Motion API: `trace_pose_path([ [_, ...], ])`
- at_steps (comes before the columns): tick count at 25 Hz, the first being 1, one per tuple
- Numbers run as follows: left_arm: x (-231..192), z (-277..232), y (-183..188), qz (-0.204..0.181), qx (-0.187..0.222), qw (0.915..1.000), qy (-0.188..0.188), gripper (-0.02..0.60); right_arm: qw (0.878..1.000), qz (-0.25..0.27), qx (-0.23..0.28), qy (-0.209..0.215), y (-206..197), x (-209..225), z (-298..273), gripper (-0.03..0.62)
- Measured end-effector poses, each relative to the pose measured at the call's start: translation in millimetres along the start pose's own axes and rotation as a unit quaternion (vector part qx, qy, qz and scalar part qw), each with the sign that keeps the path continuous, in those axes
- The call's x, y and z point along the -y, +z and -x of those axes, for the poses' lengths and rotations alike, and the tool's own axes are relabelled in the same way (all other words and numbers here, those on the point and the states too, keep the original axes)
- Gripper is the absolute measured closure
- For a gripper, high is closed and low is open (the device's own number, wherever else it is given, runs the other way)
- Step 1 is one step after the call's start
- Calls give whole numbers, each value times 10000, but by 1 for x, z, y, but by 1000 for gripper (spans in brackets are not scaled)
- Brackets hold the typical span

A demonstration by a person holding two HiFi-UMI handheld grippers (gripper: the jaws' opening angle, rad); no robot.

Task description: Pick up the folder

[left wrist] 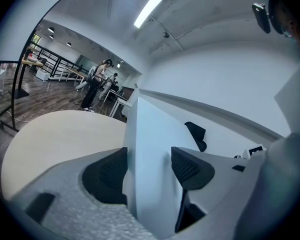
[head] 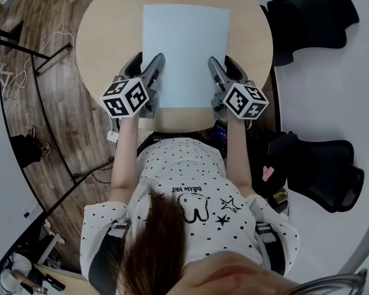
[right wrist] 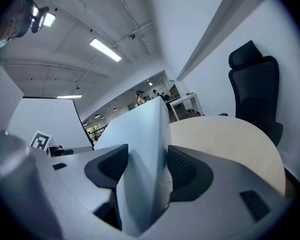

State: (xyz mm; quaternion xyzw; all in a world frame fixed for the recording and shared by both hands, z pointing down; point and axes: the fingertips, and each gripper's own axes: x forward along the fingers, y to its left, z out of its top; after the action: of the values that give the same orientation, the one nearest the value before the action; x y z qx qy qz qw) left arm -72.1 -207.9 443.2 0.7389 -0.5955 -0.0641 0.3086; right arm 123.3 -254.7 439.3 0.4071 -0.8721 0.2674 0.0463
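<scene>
Where the left gripper (head: 147,65) meets the folder (head: 184,48), its jaws are drawn in close and pinch the near left edge. In the left gripper view one dark ribbed pad (left wrist: 110,171) lies against the face turned toward the table (head: 104,35); the other pad presses on the opposite face, and the pale blue sheet runs straight out between them. The right gripper (head: 224,65) grips the near right edge in the same way; in the right gripper view both its pads (right wrist: 187,169) bear on the folder from either side, with no gap showing.

From the head view the two grippers sit level with each other and well apart; the folder's near edge spans between them, and each marker cube (head: 126,97) points back toward the person (head: 184,183).

The folder lies flat and closed over the round wooden table, its long sides running away from the person and its near edge just short of the table's near rim. One jaw of each gripper sits between folder and tabletop, so that near edge is off the wood; whether the far edge touches the table I cannot tell.

The person's forearms reach forward to the grippers from a white dotted shirt. A black chair (head: 313,17) stands beyond the table's right side; a second chair (head: 323,168) stands nearer, on the white floor to the person's right. Dark plank flooring lies to the left.
</scene>
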Motion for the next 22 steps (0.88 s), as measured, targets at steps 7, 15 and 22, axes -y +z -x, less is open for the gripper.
trace_pose_path([
  [7, 2, 8, 12, -42, 135, 9999, -85, 305, 9998, 34, 189, -6, 10, -12, 2, 345],
  [15, 6, 25, 31, -140, 349, 9991, -193, 305, 9992, 104, 387, 37, 22, -32, 7, 345],
  [22, 11, 37, 49, -335, 553, 9974, -308, 305, 9976, 210, 661, 49, 36, -51, 14, 345],
])
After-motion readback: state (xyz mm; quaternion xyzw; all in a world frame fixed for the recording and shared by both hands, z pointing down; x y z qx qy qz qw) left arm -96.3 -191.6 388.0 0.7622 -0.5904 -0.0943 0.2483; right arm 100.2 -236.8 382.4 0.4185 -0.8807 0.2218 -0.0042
